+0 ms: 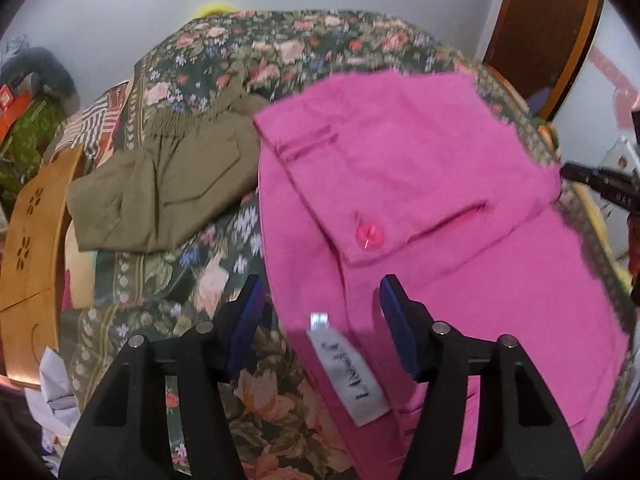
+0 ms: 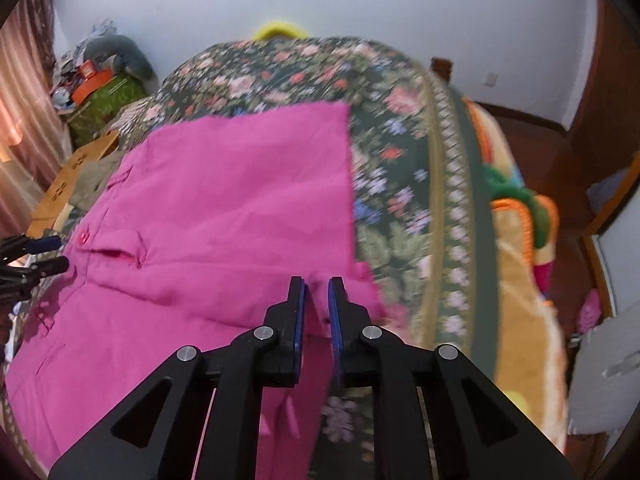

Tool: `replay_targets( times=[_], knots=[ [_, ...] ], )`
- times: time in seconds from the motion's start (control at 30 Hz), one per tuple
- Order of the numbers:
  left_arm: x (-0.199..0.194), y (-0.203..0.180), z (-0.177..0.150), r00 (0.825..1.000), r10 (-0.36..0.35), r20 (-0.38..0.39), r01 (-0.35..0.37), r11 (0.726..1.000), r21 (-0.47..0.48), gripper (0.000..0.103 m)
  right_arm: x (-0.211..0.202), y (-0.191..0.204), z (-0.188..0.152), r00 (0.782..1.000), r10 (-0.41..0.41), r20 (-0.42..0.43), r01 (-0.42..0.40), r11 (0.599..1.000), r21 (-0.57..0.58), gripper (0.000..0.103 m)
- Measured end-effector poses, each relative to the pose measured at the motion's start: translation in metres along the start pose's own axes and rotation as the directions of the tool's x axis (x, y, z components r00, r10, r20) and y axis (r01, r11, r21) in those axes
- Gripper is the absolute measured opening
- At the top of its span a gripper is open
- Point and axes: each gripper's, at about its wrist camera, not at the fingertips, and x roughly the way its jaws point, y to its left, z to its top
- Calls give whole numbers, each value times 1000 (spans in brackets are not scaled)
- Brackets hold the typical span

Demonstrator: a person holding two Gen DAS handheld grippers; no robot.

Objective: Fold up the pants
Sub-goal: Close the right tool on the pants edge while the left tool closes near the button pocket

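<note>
Right wrist view: pink pants (image 2: 224,208) lie folded on the bedspread (image 2: 400,184); right gripper (image 2: 317,284) pinches their edge, left gripper (image 1: 320,292) gapes wide above the pants' label.

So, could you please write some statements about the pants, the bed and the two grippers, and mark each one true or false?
1. The pink pants lie on a floral bedspread. True.
2. The left gripper is clamped on the white label. False: its jaws stand open above the label.
3. The right gripper pinches pink fabric. True.
4. The olive pants lie on top of the pink ones. False: they lie beside them.
5. The pink button is blue. False: it is pink.
</note>
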Motion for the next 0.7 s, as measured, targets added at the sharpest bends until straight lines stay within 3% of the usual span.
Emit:
replay_targets(
  times=[0.1, 0.2, 0.3, 0.4, 0.53, 0.6, 0.7],
  knots=[
    [6, 4, 14, 1000, -25, -6, 25, 999, -40, 61, -9, -11, 8, 1000, 10, 23, -12, 998, 61, 14],
    [27, 9, 24, 996, -76, -53, 71, 992, -100, 61, -3, -12, 10, 1000, -3, 18, 2, 997, 80, 31],
    [45, 9, 25, 988, -125, -90, 110, 982, -153, 46, 15, -9, 4, 1000, -8, -24, 10, 997, 75, 35],
    [46, 8, 25, 988, -141, -71, 126, 976, -177, 35, 36, -6, -5, 998, -12, -58, 15, 998, 61, 35],
    [42, -1, 23, 995, -88, -55, 82, 990, -112, 32, 37, -11, -13, 999, 30, -39, -26, 996, 88, 22],
    [41, -8, 24, 998, -37, -45, 34, 998, -59, 32, 35, -9, -14, 999, 16, -42, -13, 998, 62, 9],
    [39, -17, 22, 999, 31, -29, -31, 1000, -3, 32, 35, -7, -19, 998, -27, -65, 27, 1000, 2, 8]
  ],
)
